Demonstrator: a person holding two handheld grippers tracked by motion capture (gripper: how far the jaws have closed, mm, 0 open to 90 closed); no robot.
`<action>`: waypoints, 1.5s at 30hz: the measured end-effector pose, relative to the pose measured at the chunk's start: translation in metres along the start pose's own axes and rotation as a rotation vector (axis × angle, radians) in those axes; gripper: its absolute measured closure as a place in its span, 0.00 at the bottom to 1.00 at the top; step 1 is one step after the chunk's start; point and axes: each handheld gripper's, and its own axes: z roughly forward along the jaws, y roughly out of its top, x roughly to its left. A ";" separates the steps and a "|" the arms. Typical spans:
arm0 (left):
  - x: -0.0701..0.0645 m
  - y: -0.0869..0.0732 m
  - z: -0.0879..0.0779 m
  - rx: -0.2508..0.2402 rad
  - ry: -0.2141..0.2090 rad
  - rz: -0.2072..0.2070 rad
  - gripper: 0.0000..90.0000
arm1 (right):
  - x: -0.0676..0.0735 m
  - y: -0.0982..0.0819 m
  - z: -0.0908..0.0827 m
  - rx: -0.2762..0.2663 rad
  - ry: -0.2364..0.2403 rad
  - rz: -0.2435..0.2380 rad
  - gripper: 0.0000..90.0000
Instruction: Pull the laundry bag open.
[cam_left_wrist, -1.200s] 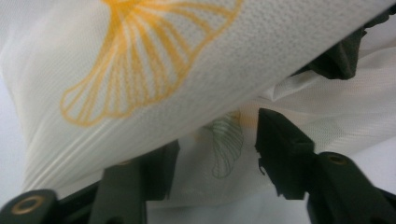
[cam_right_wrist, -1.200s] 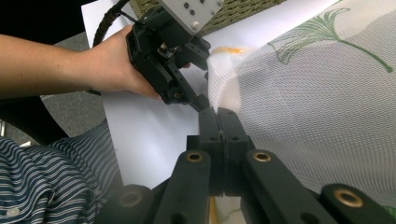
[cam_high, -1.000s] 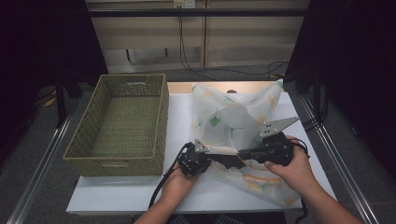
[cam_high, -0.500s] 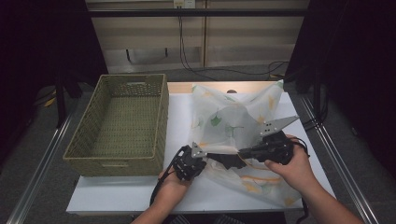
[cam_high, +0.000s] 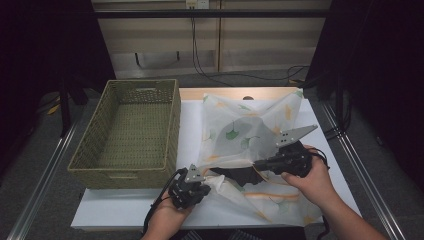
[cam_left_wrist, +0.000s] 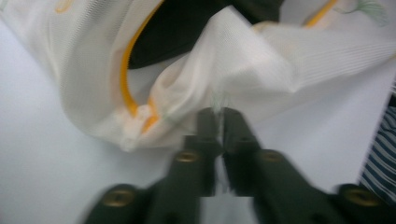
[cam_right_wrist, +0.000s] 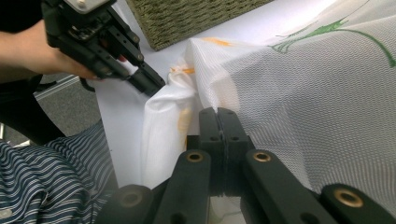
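1. High view
   - Right gripper (cam_high: 257, 163) with jaws clenched on a fold of the white mesh bag (cam_high: 250, 125).
   - Left gripper (cam_high: 207, 182) pinching the bag's near edge, with jaws just eased open a tiny bit.
   - Pulled away from the right jaws since a second ago, toward the near side of the surface (cam_high: 125, 210).
   - Bag edge dragged along with it, so more stretch between the two pairs of jaws.
   - Black cloth (cam_high: 240, 175) peeking out of the bag, right between them.
   - Wicker basket (cam_high: 172, 125) off to the outer side of the left jaws, not touched.

2. Left gripper view
   - Jaws (cam_left_wrist: 217, 116) almost shut, with a thin bit of mesh caught at the tips.
   - Orange zip (cam_left_wrist: 125, 70) just beyond the tips, off to one side.
   - Dark cloth showing farther on, inside the bag's mouth.

3. Right gripper view
   - Jaws (cam_right_wrist: 218, 116) squeezed tight together on the mesh in front of them.
   - Left gripper (cam_right_wrist: 156, 84) out ahead, nipping the bunched edge.

4. What that means
   - Probably opening the bag's mouth wider, to get at the cloth inside.
   - Looser left pinch, so maybe a slip of the edge.
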 end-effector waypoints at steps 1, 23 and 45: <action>-0.001 0.000 -0.003 -0.010 -0.009 -0.011 0.80 | 0.000 0.000 0.000 0.000 -0.003 -0.001 1.00; -0.013 -0.002 -0.013 -0.017 -0.014 0.013 1.00 | 0.000 -0.012 -0.013 0.011 -0.005 0.020 0.82; -0.003 -0.044 -0.061 -0.082 -0.011 -0.060 0.84 | -0.030 -0.070 -0.057 0.028 -0.287 0.156 0.68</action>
